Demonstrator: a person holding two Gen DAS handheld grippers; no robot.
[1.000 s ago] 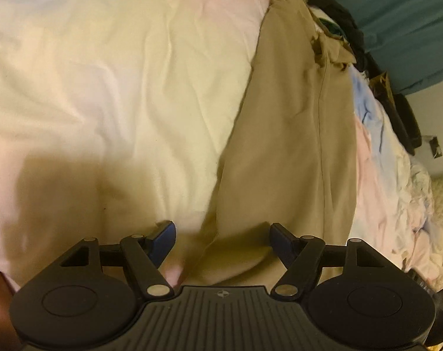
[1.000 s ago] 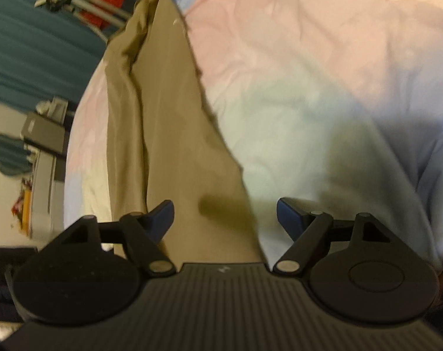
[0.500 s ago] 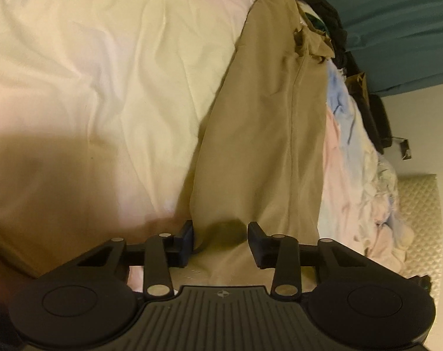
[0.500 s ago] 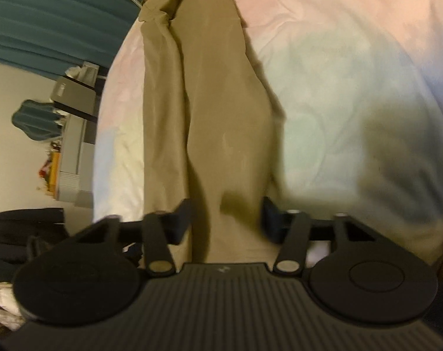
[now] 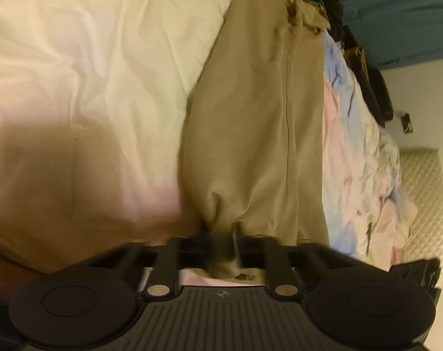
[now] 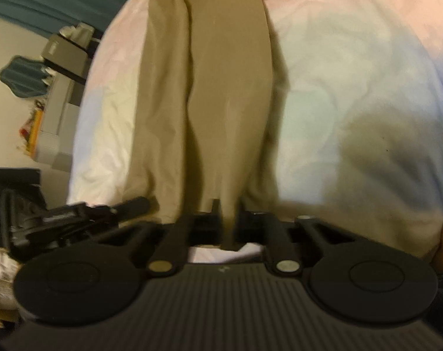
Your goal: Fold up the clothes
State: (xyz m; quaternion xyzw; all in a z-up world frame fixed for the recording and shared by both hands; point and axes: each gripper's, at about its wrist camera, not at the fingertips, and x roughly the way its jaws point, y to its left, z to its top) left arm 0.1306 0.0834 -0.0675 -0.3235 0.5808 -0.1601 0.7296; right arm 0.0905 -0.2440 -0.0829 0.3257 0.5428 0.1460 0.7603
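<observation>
Khaki trousers [image 5: 256, 111] lie lengthwise on a pastel bedsheet [image 5: 89, 67], running away from both cameras. My left gripper [image 5: 220, 234] is shut on the near end of the khaki cloth, which bunches between its fingers. In the right wrist view the trousers [image 6: 227, 87] show two long folds side by side. My right gripper [image 6: 228, 225] is shut on their near edge, and a strip of cloth hangs between its fingers. The far end of the trousers is crumpled near the top of both views.
A pile of dark and pastel clothes [image 5: 364, 93] lies along the bed's right side, below a teal curtain [image 5: 397, 14]. In the right wrist view a grey shelf unit [image 6: 60, 93] stands left of the bed, and a black folded stand [image 6: 60, 219] lies at near left.
Both grippers were open above the trousers' near end a second ago. They came down, narrowed, and have closed on the cloth, which now puckers at each grip.
</observation>
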